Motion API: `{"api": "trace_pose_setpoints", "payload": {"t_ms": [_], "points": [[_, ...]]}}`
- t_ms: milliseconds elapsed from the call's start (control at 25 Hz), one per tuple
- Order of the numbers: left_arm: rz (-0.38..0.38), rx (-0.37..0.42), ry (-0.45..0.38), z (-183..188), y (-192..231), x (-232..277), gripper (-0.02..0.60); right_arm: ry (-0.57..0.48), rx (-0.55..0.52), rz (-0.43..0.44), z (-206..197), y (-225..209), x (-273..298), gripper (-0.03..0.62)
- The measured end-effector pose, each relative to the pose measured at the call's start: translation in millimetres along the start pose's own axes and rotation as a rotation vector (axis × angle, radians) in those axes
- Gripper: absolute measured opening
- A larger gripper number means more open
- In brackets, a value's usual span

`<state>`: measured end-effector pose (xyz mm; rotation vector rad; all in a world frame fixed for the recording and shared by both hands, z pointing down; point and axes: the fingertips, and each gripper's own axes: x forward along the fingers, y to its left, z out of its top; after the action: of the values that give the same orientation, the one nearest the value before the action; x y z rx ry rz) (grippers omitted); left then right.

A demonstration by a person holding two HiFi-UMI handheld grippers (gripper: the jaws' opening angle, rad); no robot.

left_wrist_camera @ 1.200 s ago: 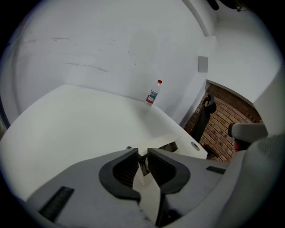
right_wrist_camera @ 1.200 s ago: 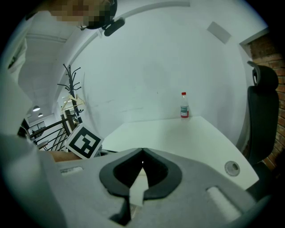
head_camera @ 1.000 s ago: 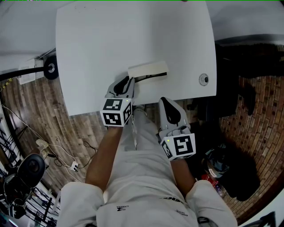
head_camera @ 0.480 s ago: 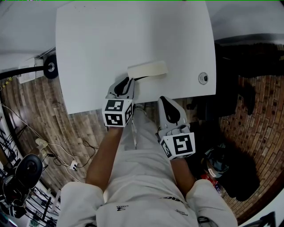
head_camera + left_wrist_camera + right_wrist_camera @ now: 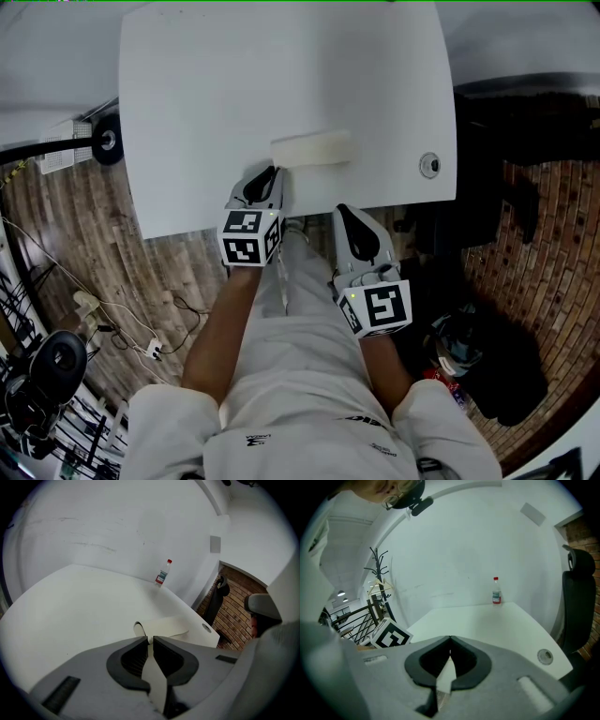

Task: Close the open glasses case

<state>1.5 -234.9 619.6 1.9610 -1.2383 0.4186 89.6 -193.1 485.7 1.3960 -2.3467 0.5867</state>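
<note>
glasses case (image 5: 312, 149) lies near the front edge of the white table (image 5: 206, 84), long axis left to right, its left end just past the left gripper (image 5: 274, 172). that gripper's jaws have just been closing to a narrow slit, with nothing between them. the right gripper (image 5: 343, 210), pressed together and empty, hangs off the table edge, farther away.

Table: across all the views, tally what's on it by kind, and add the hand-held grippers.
Glasses case: 1
Bottle: 1
Cable grommet: 1
Hand-held grippers: 2, the left hand-held gripper and the right hand-held gripper
Total: 5
</note>
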Motion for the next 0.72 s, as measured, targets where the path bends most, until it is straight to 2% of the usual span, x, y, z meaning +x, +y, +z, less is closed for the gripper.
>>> {"api": "trace_pose_setpoints", "payload": {"t_ms": [720], "points": [[0.015,0.013,-0.003,-1.5,3.7,1.7,0.031,-0.004,-0.004,-0.006,1.6,4.0,-6.8,-0.005]]}}
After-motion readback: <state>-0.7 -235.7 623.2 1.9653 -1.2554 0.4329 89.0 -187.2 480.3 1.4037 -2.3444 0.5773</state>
